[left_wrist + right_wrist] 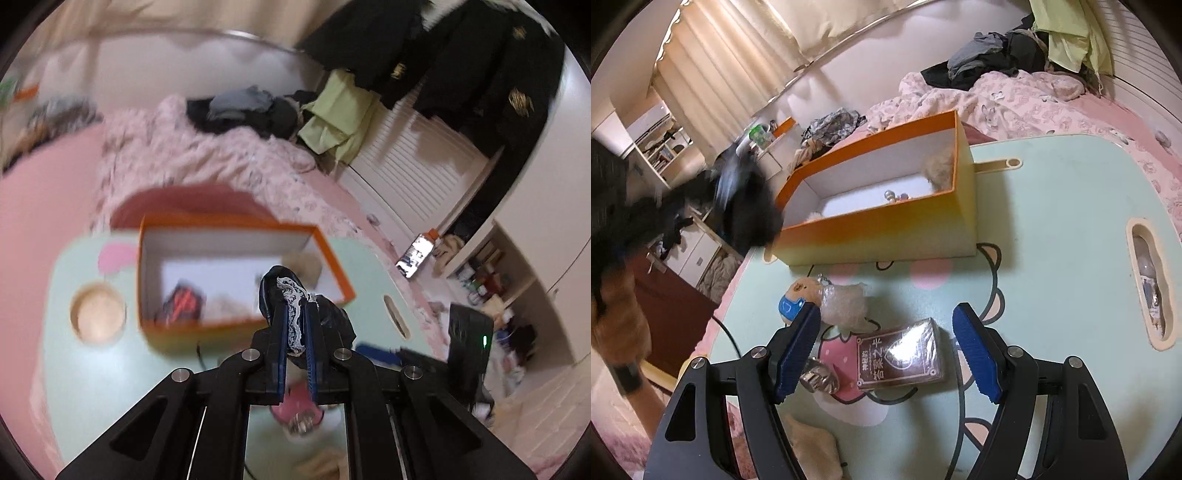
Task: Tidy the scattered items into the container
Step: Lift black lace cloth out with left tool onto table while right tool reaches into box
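Left wrist view: the left gripper (295, 325) is clamped on a small dark fabric item with white lace trim (291, 295), bunched between its blue pads and held just short of the near rim of the open orange cardboard box with white inside (236, 221). The fabric is soft, light and floppy; pinched at its bunched middle, it should travel safely and fall freely once released.

Right wrist view: the right gripper (886, 354) hovers with its jaws wide apart and empty. Nearest, in front of the box on the pale green cartoon-printed table (1052, 229), lies one brown shrink-wrapped card pack (899, 356), stiff and probably slippery, best gripped across its short sides. Beside it sit one crumpled silvery object (818, 376), one clear crinkled plastic wad (844, 304) and one small plush keychain figure (796, 297). Farther off, inside the box, at least four small items rest.
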A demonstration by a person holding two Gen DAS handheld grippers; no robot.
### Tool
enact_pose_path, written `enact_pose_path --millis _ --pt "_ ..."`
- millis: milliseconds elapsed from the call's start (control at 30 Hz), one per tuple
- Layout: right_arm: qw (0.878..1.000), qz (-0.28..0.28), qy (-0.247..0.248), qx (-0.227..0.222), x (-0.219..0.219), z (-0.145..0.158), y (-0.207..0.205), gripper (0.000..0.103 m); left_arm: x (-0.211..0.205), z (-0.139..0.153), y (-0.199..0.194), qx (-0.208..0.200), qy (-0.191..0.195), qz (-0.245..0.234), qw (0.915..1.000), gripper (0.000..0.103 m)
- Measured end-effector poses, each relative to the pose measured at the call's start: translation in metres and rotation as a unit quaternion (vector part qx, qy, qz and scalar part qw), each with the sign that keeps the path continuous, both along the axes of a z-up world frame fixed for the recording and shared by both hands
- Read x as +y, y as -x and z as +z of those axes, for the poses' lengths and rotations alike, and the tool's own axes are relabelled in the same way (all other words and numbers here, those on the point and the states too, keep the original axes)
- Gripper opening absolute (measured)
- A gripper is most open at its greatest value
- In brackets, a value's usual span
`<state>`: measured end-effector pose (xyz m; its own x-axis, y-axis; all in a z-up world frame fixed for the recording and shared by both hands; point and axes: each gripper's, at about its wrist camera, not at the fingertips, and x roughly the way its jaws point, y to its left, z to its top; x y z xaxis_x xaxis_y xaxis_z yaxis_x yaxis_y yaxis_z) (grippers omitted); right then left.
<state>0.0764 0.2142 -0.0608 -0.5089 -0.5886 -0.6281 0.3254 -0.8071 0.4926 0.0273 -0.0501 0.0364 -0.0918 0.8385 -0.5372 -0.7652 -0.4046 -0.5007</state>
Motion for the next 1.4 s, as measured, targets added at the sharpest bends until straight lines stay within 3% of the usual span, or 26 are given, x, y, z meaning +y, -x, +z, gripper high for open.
enact_pose_path --millis 167,367,433,500,567,633,733,800,833,867,933,1067,1200,1300,1400 --pt "1.0 -0.008 0.007 0.009 0.002 0.0 0.0 0.074 -0.036 -0.04 0.015 -0.009 0.032 0.09 0.9954 0.009" --pt "0.999 -0.006 0.007 0.037 0.0 0.014 -0.001 0.069 -0.04 -0.079 0.031 -0.028 0.064 0.09 0.9935 0.009" --pt "0.999 -0.004 -0.002 0.048 -0.005 0.024 0.006 0.068 -0.04 -0.084 0.024 -0.032 0.057 0.079 0.9947 0.009" --pt "0.998 -0.009 -0.012 0.059 -0.009 0.036 0.017 0.062 -0.039 -0.083 0.019 -0.027 0.051 0.065 0.9963 0.009" --pt "0.998 -0.002 -0.039 0.053 -0.02 0.048 0.034 0.035 -0.034 -0.083 0.012 -0.021 0.054 0.053 0.9969 0.009" --pt "0.994 0.015 -0.101 0.034 -0.043 0.057 0.057 0.026 -0.028 -0.084 0.006 -0.017 0.057 0.044 0.9973 0.009" --pt "0.988 0.033 -0.152 0.004 -0.072 0.058 0.091 0.026 -0.019 -0.084 -0.004 -0.01 0.056 0.024 0.9981 0.009" --pt "0.986 0.042 -0.158 -0.028 -0.083 0.05 0.111 0.026 -0.015 -0.081 -0.01 -0.003 0.054 0.01 0.9985 0.017" --pt "0.984 0.044 -0.169 -0.044 -0.089 0.045 0.122 0.026 -0.015 -0.08 -0.012 -0.002 0.051 0.006 0.9987 0.03" --pt "0.98 0.042 -0.184 -0.056 -0.092 0.039 0.129 0.026 -0.016 -0.078 -0.014 -0.001 0.042 0.005 0.9991 0.051" --pt "0.973 0.031 -0.214 -0.076 -0.098 0.026 0.142 0.026 -0.021 -0.073 -0.017 0.008 0.029 0.012 0.9995 0.067" --pt "0.967 0.027 -0.231 -0.102 -0.103 0.008 0.155 0.027 -0.027 -0.067 -0.019 0.019 0.02 0.006 0.9996 0.067" --pt "0.96 0.028 -0.26 -0.1 -0.109 0.003 0.158 0.029 -0.03 -0.069 -0.016 0.006 0.024 0.025 0.9994 0.067" --pt "0.961 0.028 -0.258 -0.094 -0.107 0.005 0.157 0.028 -0.037 -0.069 -0.013 -0.004 0.015 0.032 0.9994 0.067" --pt "0.968 0.026 -0.236 -0.085 -0.102 0.009 0.155 0.018 -0.048 -0.064 -0.008 -0.008 -0.013 0.045 0.9989 0.067"
